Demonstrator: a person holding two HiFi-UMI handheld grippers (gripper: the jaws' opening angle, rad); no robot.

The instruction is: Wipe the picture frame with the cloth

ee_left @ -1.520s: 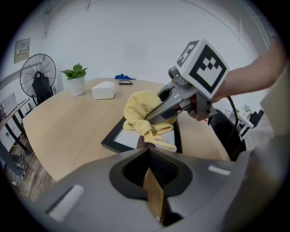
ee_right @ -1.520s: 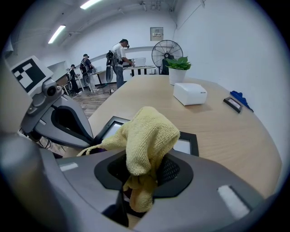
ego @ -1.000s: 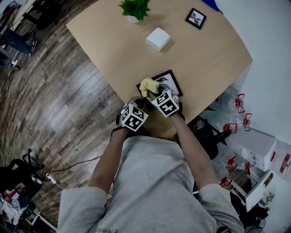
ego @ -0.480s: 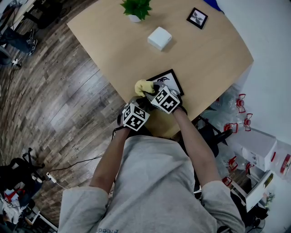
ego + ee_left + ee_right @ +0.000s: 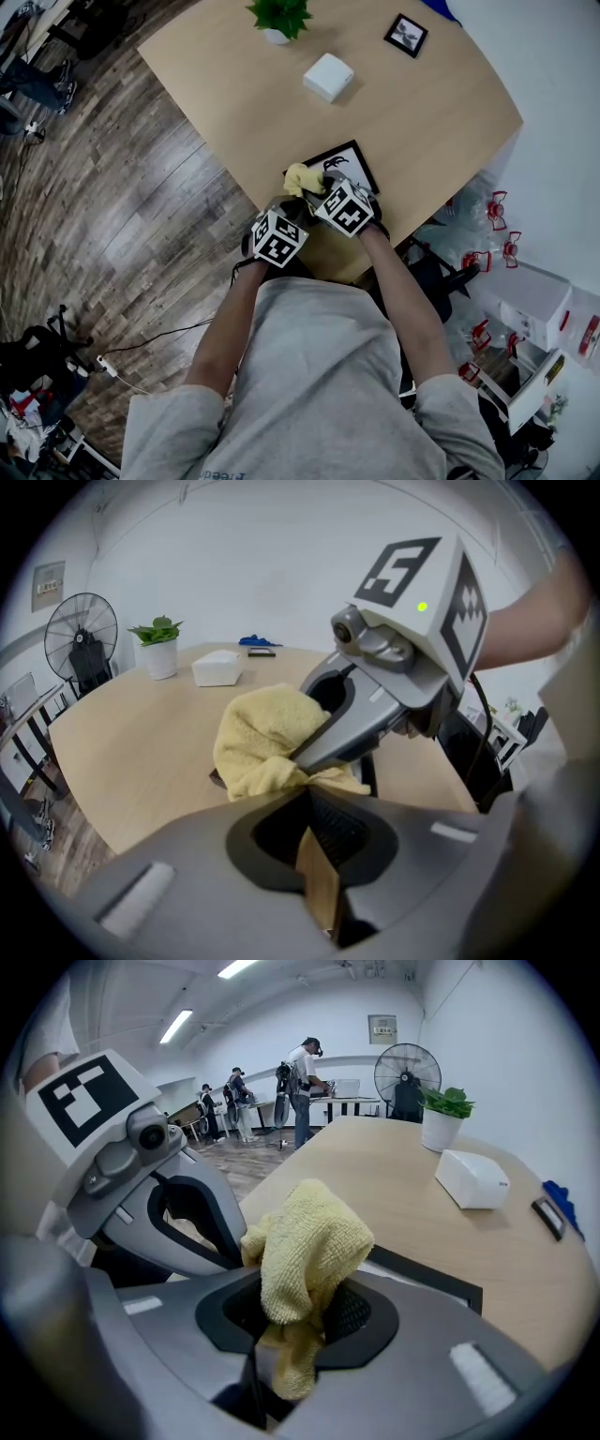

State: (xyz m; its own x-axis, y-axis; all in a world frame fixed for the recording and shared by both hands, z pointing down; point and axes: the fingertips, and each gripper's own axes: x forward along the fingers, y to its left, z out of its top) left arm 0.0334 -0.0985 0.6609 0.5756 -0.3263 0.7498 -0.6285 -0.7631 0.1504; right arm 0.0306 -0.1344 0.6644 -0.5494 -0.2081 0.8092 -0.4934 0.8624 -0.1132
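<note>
Right claw (image 5: 295, 1312) clenched on the yellow cloth (image 5: 309, 1241) — the cloth sits at the left corner of the black picture frame (image 5: 352, 161), which lies flat near the desk (image 5: 234, 103) edge. Left claw (image 5: 314, 827) pinched nearly together, holding nothing — just beside the cloth

Surface (image 5: 211, 98) is lying open at upper left; white box (image 5: 327, 77), plant (image 5: 279, 17) and small frame (image 5: 405, 36) are blocking top; left tool (image 5: 289, 210) and right tool (image 5: 314, 187) are crowding centre.
</note>
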